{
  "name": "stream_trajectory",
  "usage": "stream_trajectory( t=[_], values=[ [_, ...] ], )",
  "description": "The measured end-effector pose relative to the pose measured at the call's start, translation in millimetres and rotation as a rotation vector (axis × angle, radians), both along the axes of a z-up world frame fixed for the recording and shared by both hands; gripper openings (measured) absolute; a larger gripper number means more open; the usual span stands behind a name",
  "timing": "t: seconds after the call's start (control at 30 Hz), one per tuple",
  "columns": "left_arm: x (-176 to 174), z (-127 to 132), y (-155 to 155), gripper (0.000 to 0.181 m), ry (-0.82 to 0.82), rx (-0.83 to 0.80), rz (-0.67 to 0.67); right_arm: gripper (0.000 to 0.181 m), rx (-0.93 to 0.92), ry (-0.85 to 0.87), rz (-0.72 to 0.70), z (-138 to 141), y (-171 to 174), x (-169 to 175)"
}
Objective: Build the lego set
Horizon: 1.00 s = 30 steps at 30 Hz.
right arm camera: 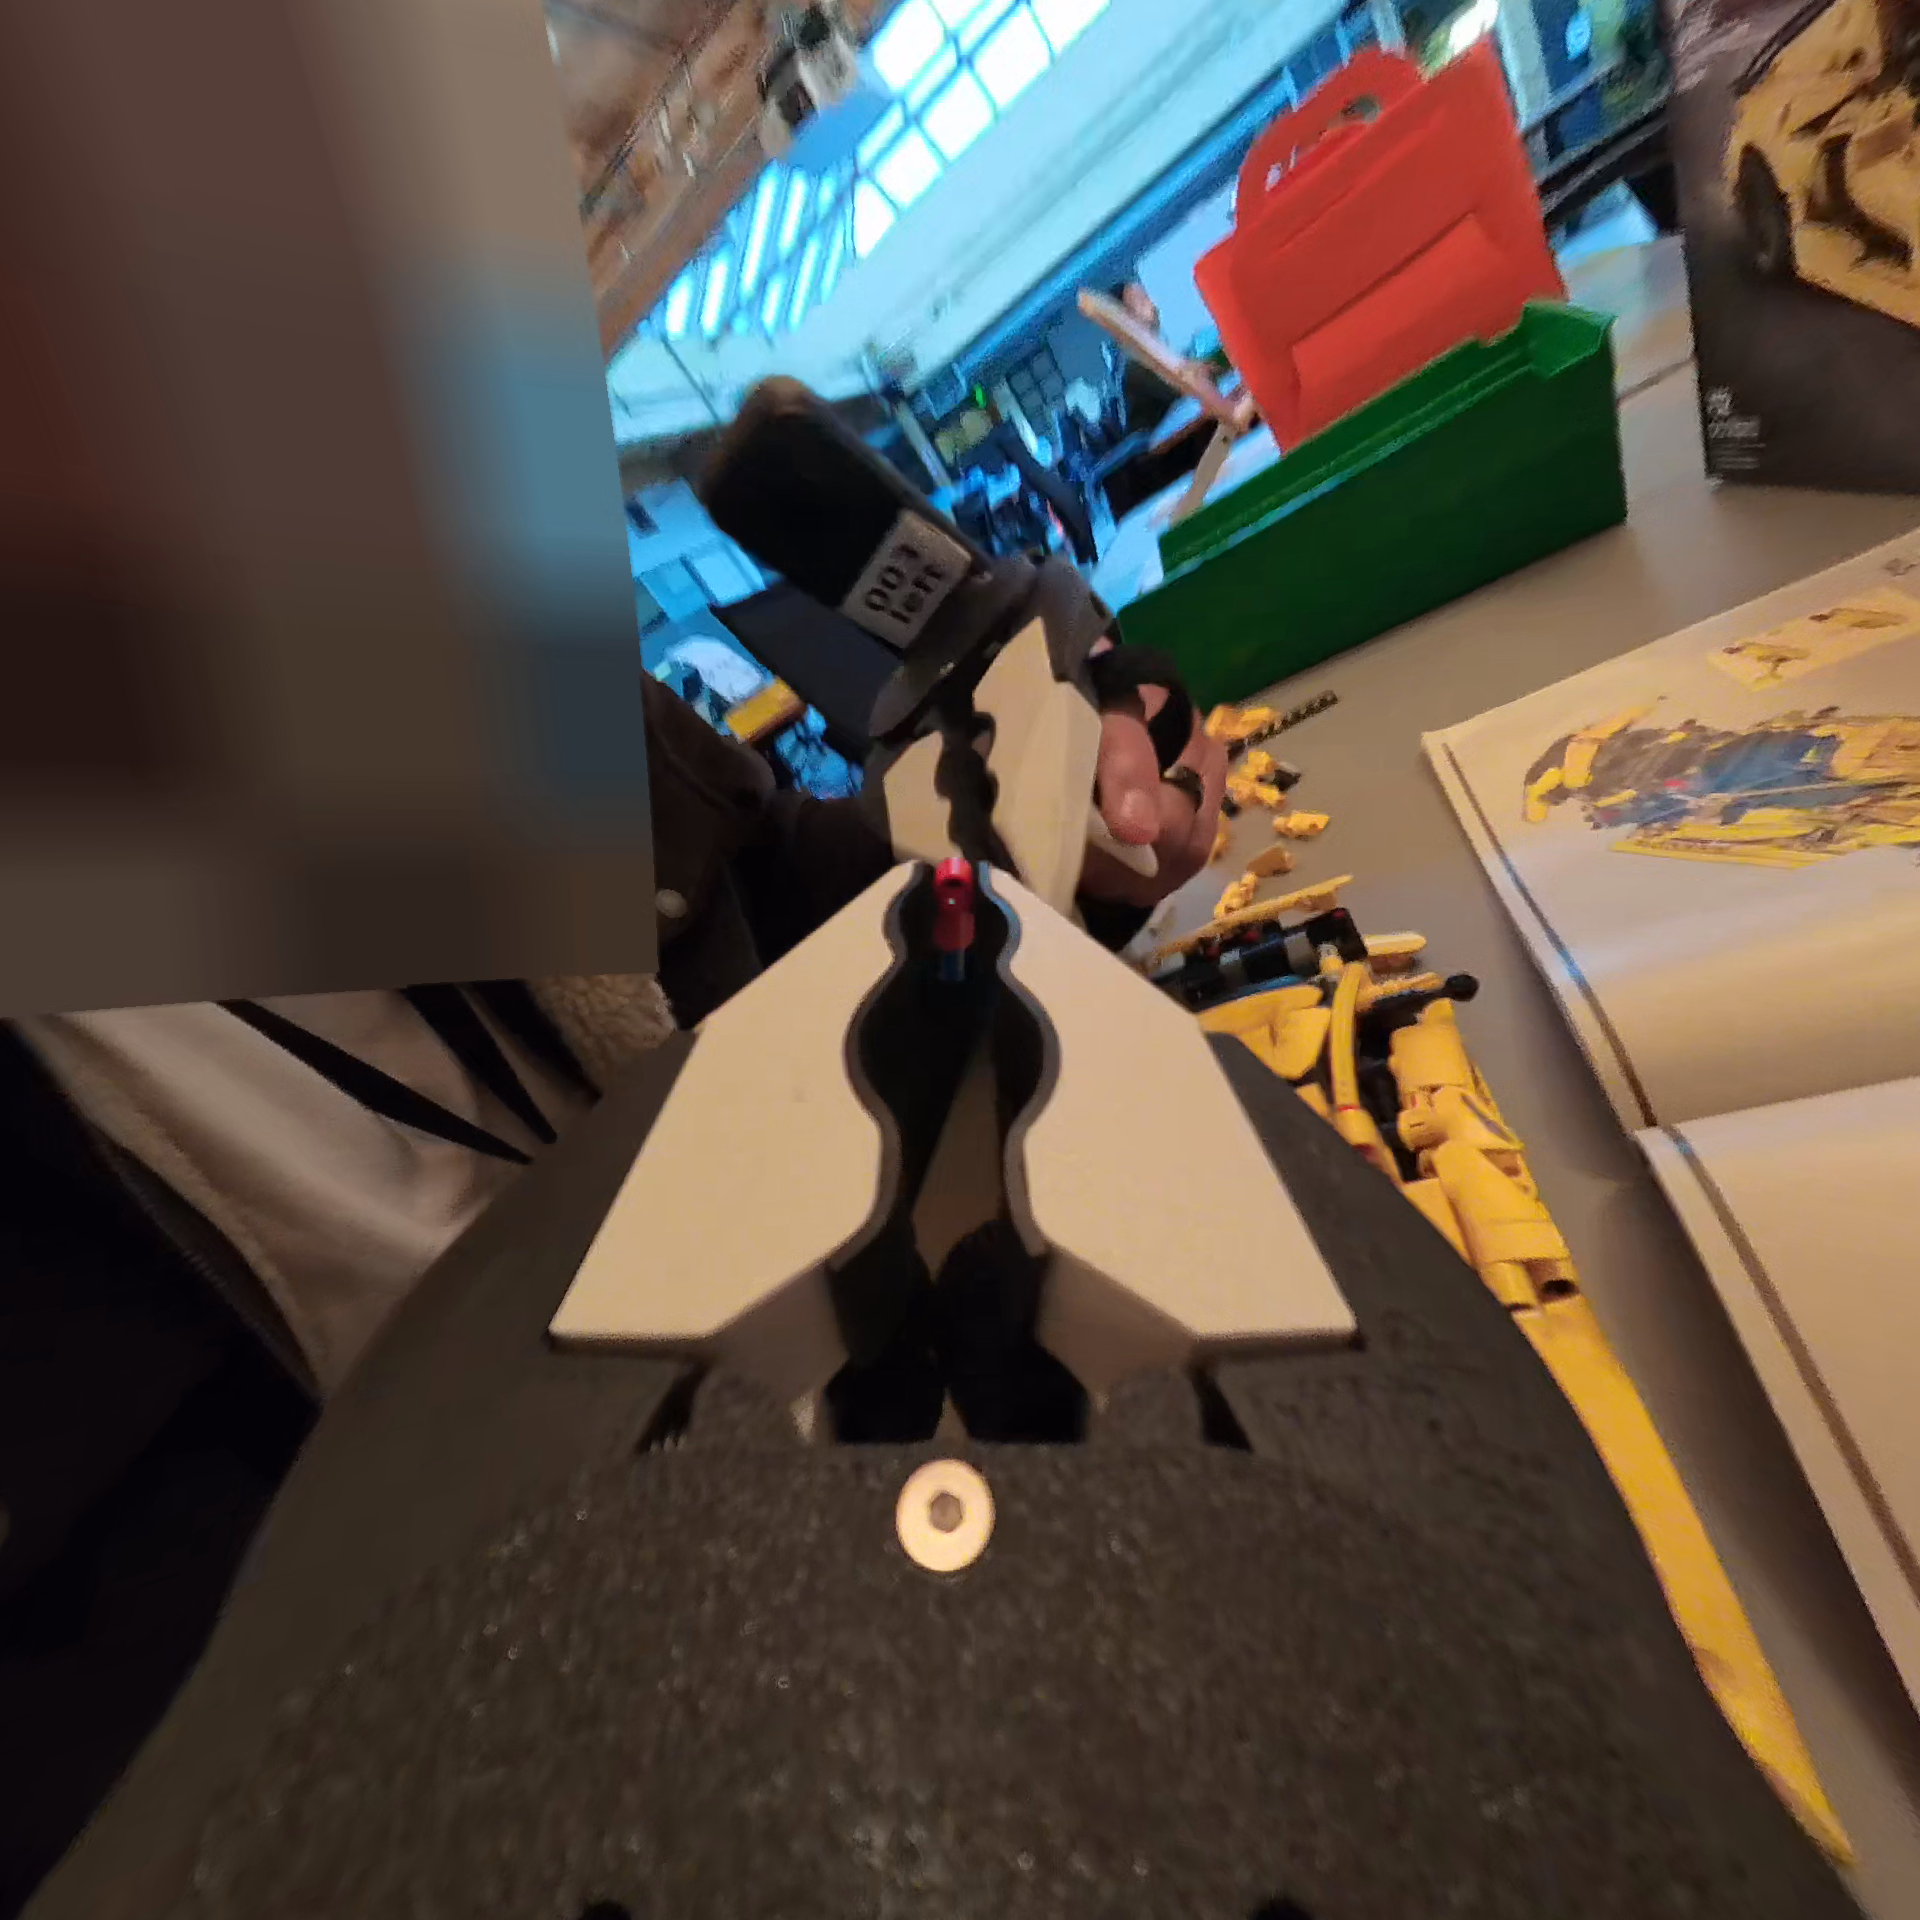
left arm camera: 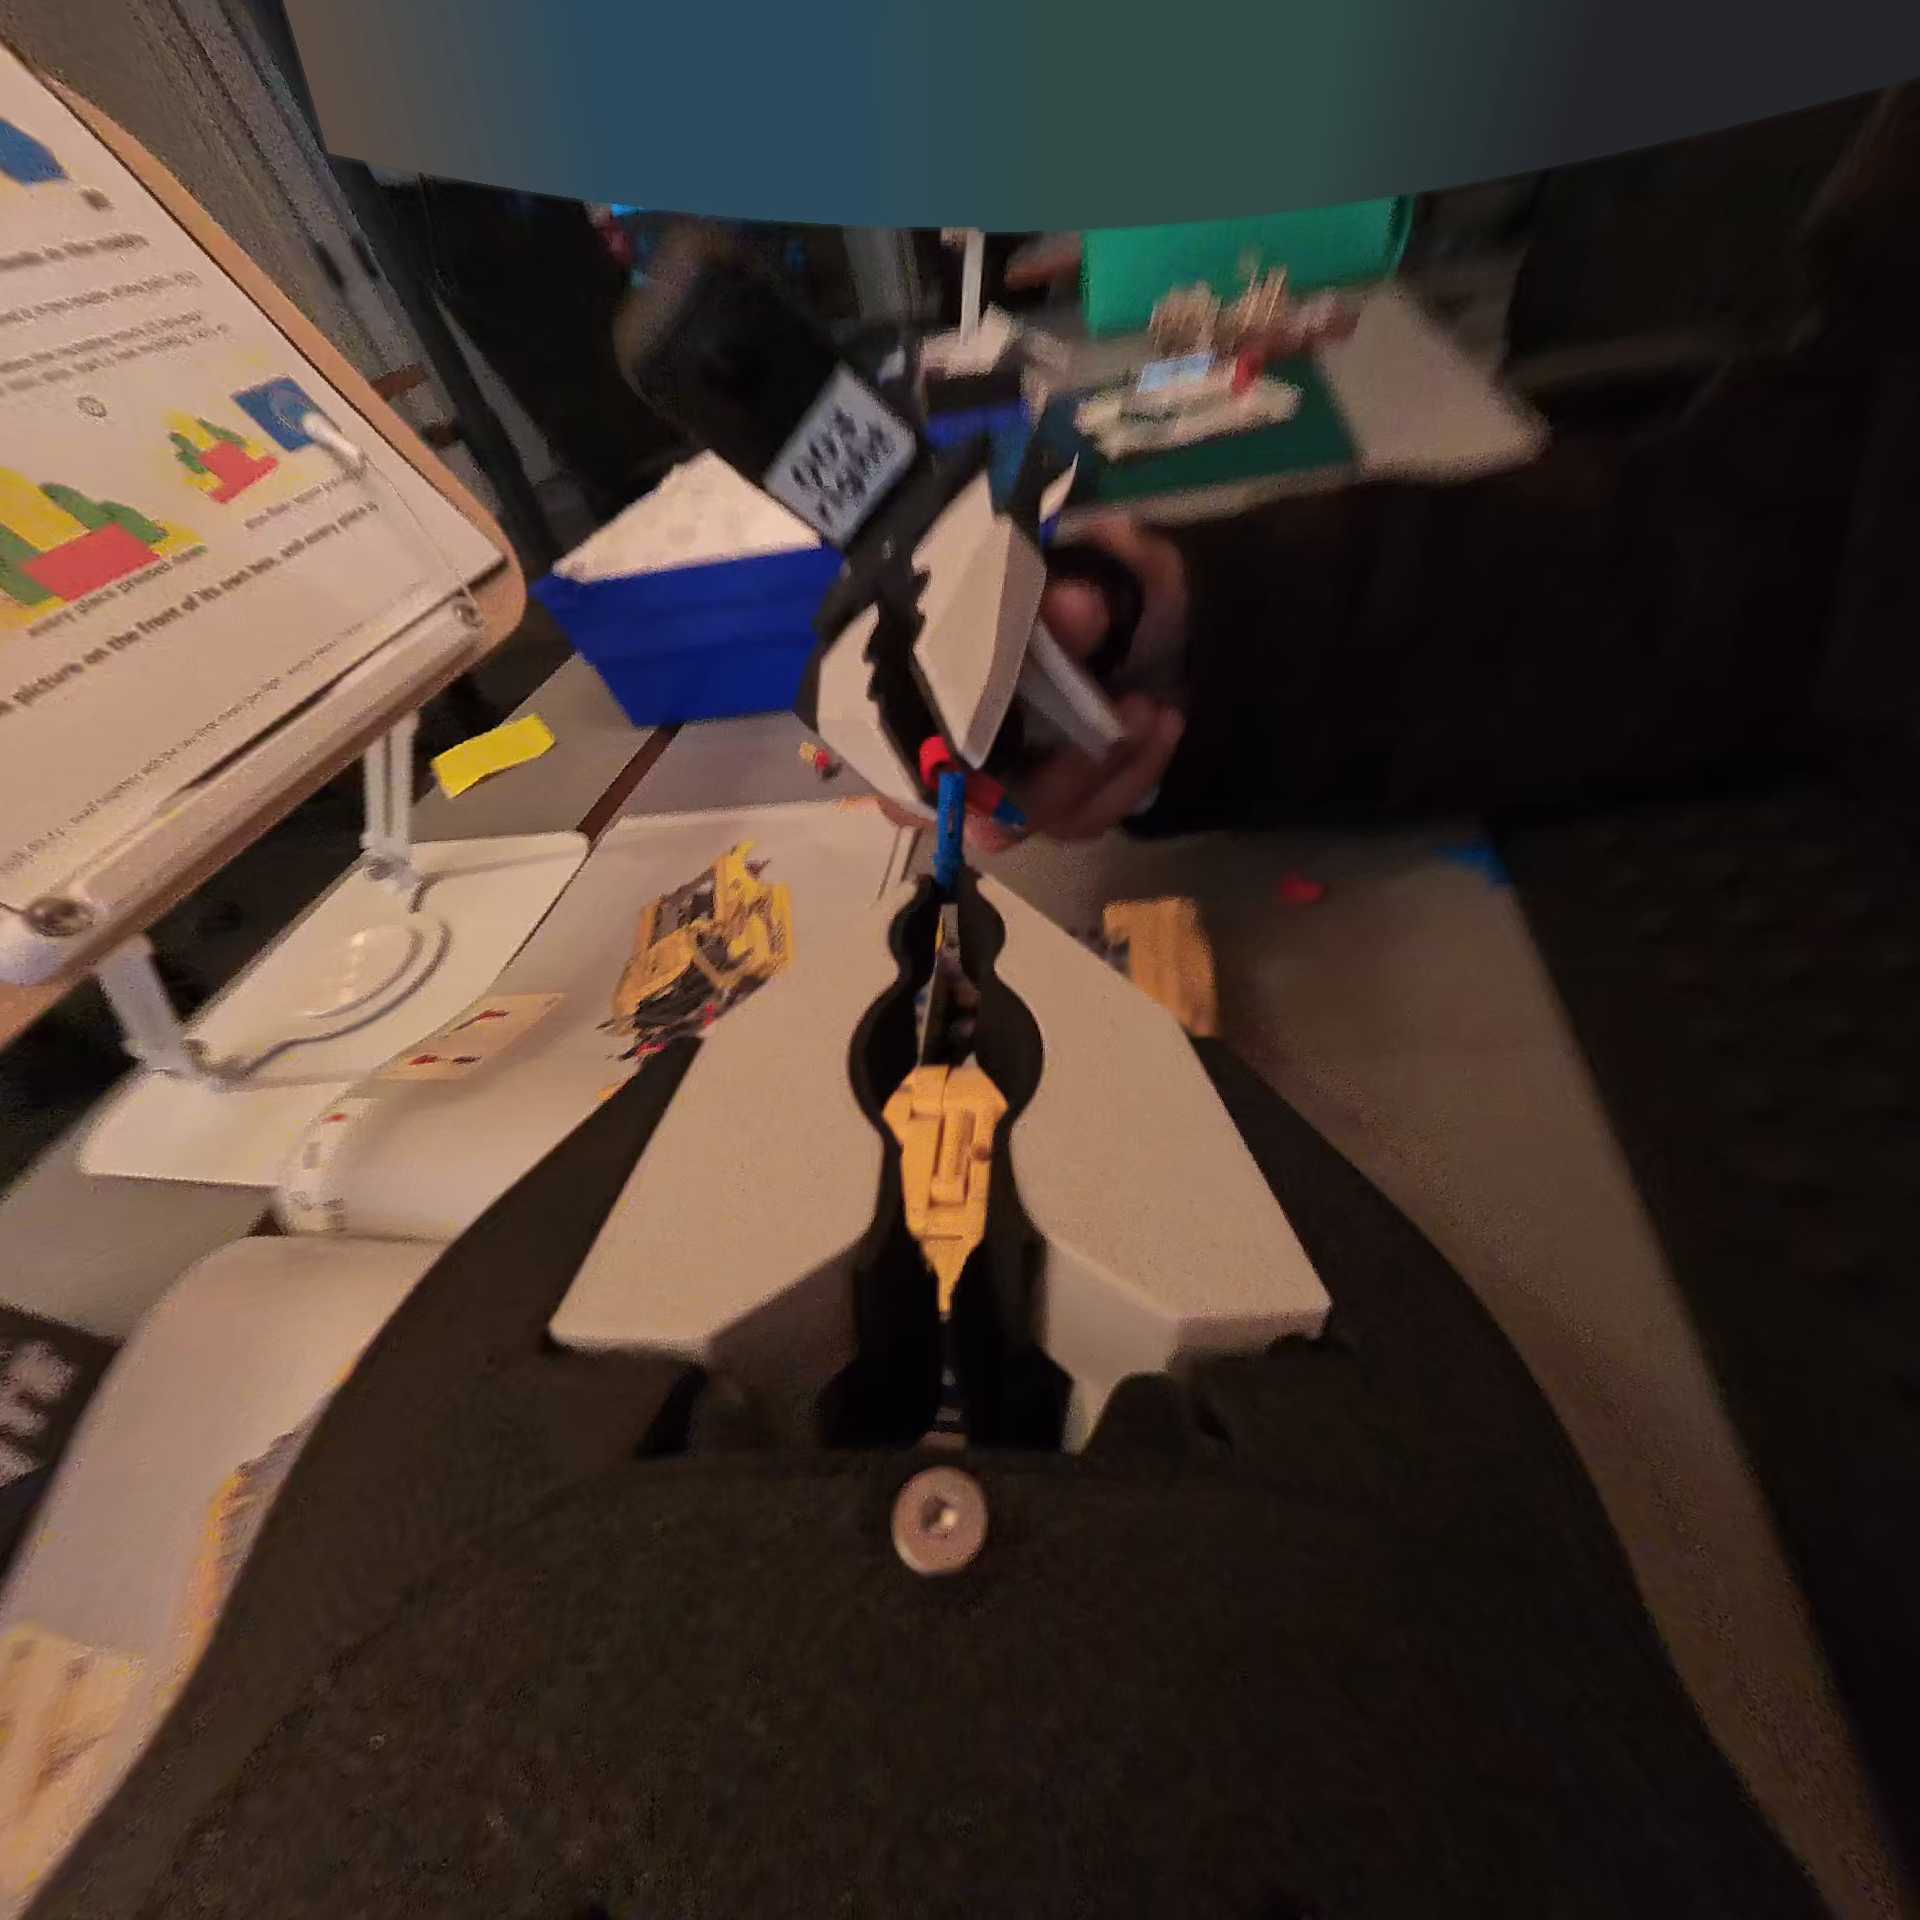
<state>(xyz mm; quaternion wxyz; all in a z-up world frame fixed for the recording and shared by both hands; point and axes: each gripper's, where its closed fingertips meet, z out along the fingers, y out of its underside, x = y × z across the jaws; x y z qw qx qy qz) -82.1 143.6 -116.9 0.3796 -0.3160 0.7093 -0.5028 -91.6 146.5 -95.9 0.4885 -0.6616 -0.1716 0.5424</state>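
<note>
A small red-and-blue pin piece [left arm camera: 948,821] sits between the two grippers, which meet tip to tip above the table. My left gripper [left arm camera: 948,885] is shut on its blue end. My right gripper [right arm camera: 951,891] is shut on the same piece [right arm camera: 951,914], with the red end at its tips. In the left wrist view the right gripper [left arm camera: 940,779] comes down from above, held by a hand [left arm camera: 1101,707]. A yellow part [left arm camera: 945,1153] shows in the gap between my left fingers; I cannot tell whether it is held. The partly built yellow lego car [right arm camera: 1403,1101] lies at the right.
An open instruction booklet [right arm camera: 1714,831] lies at the right, with loose yellow pieces [right arm camera: 1268,779] beside it. A green bin [right arm camera: 1403,520], a red case [right arm camera: 1371,281] and the set's box [right arm camera: 1818,208] stand behind. A sheet on a stand [left arm camera: 208,520] and a blue bin [left arm camera: 696,634] stand at the left. The grippers are tip to tip, or close to it.
</note>
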Motion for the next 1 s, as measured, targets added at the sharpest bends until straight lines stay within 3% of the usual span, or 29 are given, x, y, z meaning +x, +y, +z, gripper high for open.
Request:
stream_trajectory(
  t=[0.03,0.13,0.27,0.4,0.5,0.6,0.67,0.83,1.0],
  values=[
    [3,-6,-5,0.003,-0.024,0.082,0.019,0.006,-0.016,-0.039,0.017,-6,0,-7],
    [1,4,-4,0.003,-0.055,0.063,0.024,0.006,0.002,-0.102,-0.05,-8,0,10],
    [-1,-4,-5,0.003,0.047,-0.097,-0.053,0.006,0.022,-0.156,-0.083,-7,-1,16],
    [-10,8,-13,0.004,0.09,-0.24,-0.145,0.006,0.018,-0.212,-0.07,-6,-5,11],
    [-37,12,-30,0.004,0.178,-0.253,-0.273,0.006,-0.15,-0.599,0.115,-52,-44,-17],
    [-68,-7,-36,0.004,0.292,-0.172,-0.224,0.006,-0.291,-1.023,0.205,-118,-82,-28],
    [-88,-17,-39,0.004,0.334,-0.163,-0.154,0.006,-0.318,-1.174,0.221,-149,-100,-30],
    [-127,-29,-57,0.004,0.336,-0.224,-0.028,0.007,-0.276,-1.255,0.134,-158,-109,-37],
    [-139,-47,-66,0.004,0.323,-0.241,0.057,0.008,-0.283,-1.245,0.093,-158,-110,-37]
  ],
)
